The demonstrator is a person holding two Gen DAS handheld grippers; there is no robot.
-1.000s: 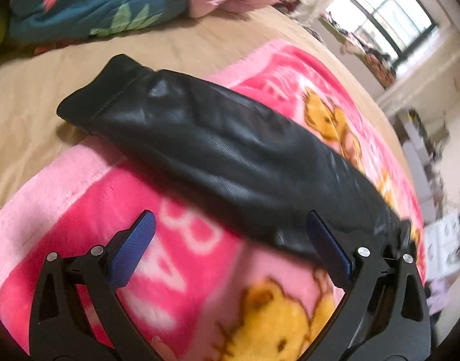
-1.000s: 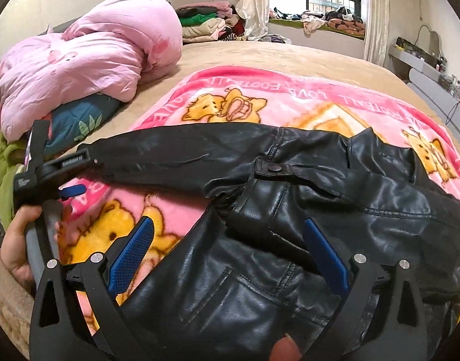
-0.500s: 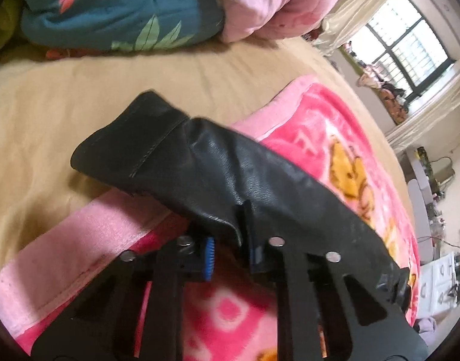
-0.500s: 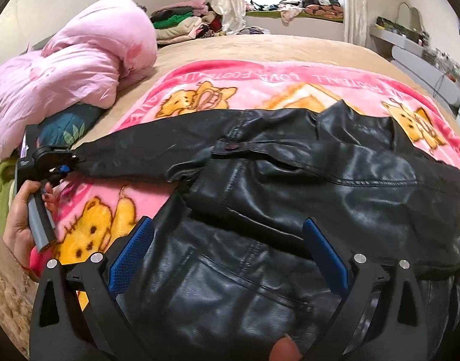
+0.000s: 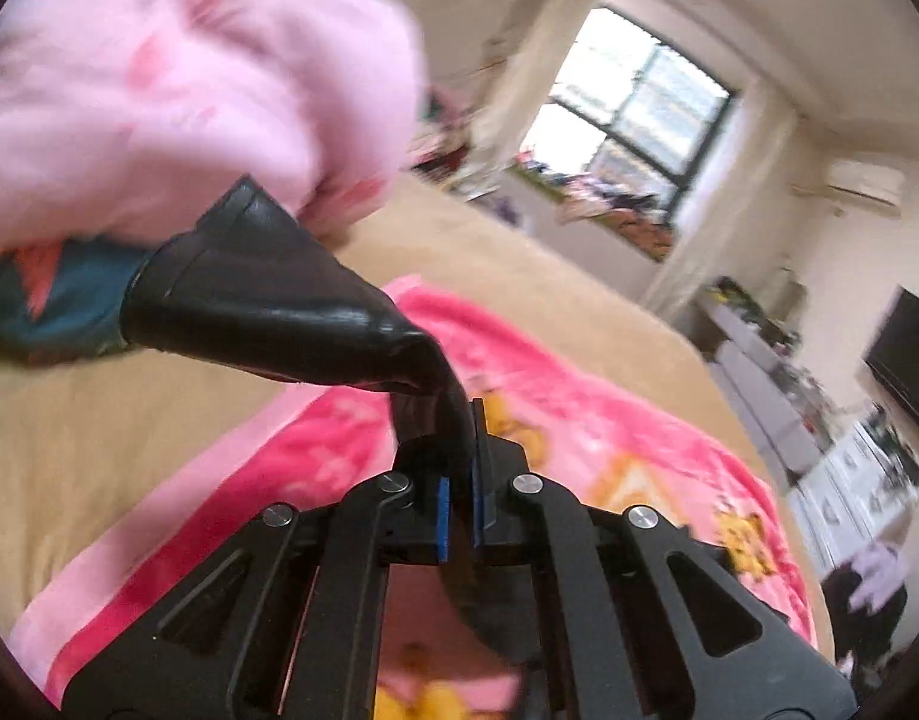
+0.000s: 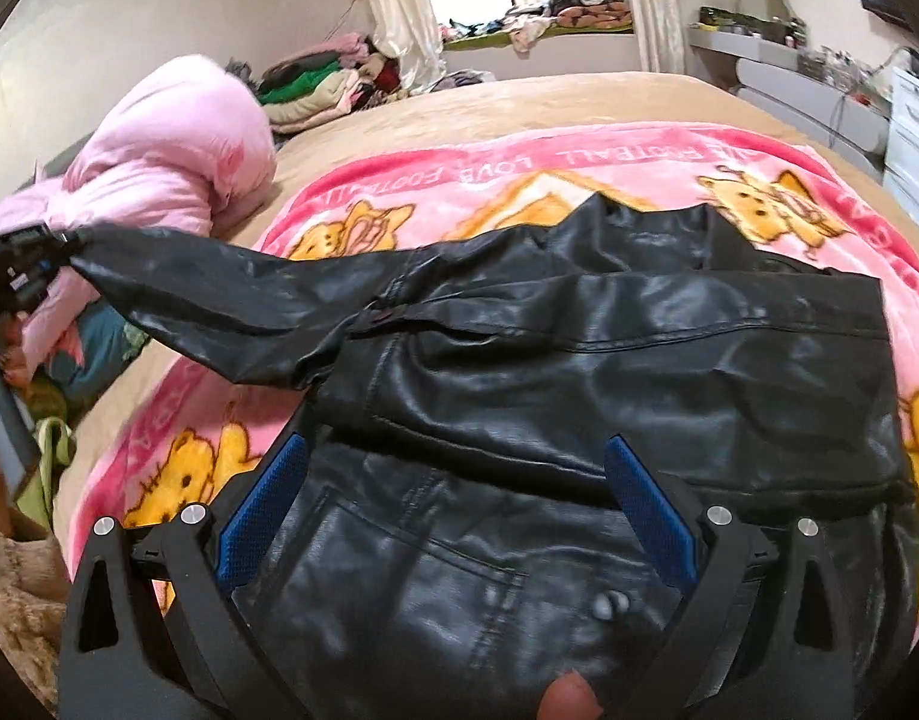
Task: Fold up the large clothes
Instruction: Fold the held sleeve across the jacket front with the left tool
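Observation:
A black leather jacket (image 6: 579,372) lies spread on a pink cartoon blanket (image 6: 579,162) on the bed. Its left sleeve (image 6: 219,300) is stretched out and lifted off the blanket. My left gripper (image 5: 457,480) is shut on that sleeve near the cuff (image 5: 237,294), which juts out to the left past the pinched leather. In the right wrist view the left gripper (image 6: 21,270) shows at the far left edge with a hand under it. My right gripper (image 6: 453,510) hovers open over the jacket's lower body, nothing between its blue pads (image 6: 645,498).
A pink quilt (image 6: 171,162) and a teal patterned pillow (image 6: 99,336) lie at the bed's left side. Folded clothes (image 6: 321,84) are stacked by the curtain. A window sill with clothes (image 6: 549,12) and white drawers (image 6: 915,144) stand beyond the tan bedsheet (image 6: 519,102).
My left gripper closed on the sleeve near the cuff and lifted it off the blanket. The right gripper stayed open while its view shifted rightward across the jacket's body.

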